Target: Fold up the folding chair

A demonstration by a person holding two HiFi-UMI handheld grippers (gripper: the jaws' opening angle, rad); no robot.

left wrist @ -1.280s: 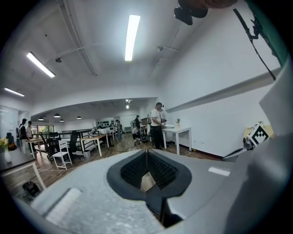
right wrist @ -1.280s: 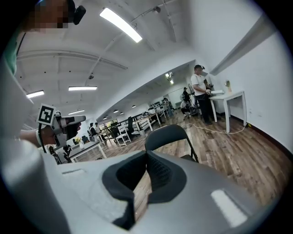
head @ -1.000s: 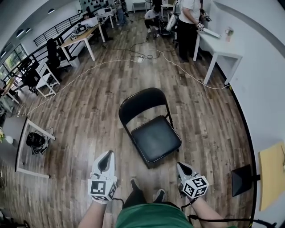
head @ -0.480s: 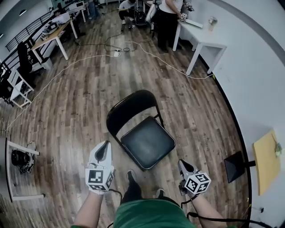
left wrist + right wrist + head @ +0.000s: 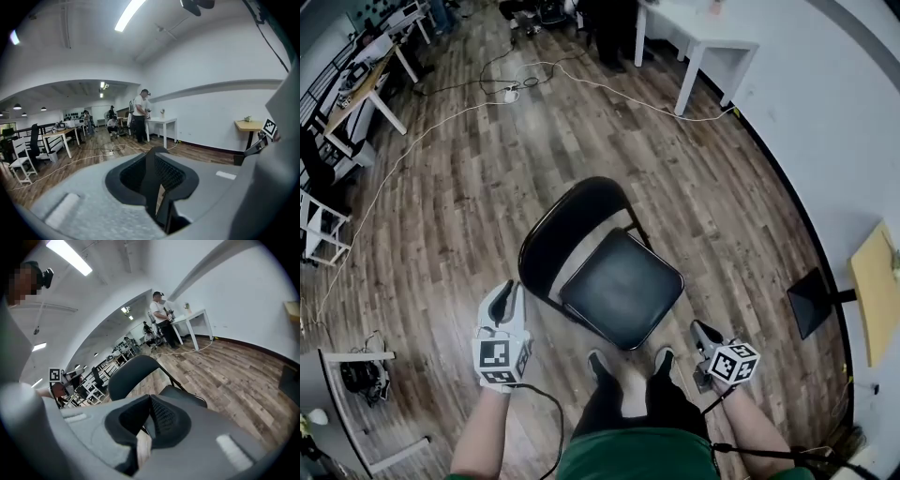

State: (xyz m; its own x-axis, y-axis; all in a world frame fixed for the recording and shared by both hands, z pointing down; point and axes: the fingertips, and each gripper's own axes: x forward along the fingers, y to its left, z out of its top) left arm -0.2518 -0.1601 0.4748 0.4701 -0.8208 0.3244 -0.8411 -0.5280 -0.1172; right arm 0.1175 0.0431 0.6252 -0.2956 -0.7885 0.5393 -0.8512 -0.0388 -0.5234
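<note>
The black folding chair stands unfolded on the wood floor, its padded seat (image 5: 622, 289) just ahead of my feet and its curved backrest (image 5: 567, 230) beyond. My left gripper (image 5: 507, 287) hovers left of the chair's frame, not touching it. Its jaws are opening by a thin slit, and nothing sits between them (image 5: 156, 151). My right gripper (image 5: 701, 328) is to the right of the seat's near corner, shut and empty. In the right gripper view the backrest (image 5: 131, 373) and the seat (image 5: 185, 394) lie just beyond the closed tips (image 5: 151, 398).
A white table (image 5: 703, 37) stands at the far right with people near it (image 5: 140, 115). A white cable (image 5: 441, 131) runs across the floor. A black stand (image 5: 814, 300) and a wooden side table (image 5: 877, 291) sit by the right wall. White desk frames (image 5: 356, 441) are at left.
I have stepped up to the chair, so it now lies right at my feet. Both grippers have come down and forward to either side of the seat.
</note>
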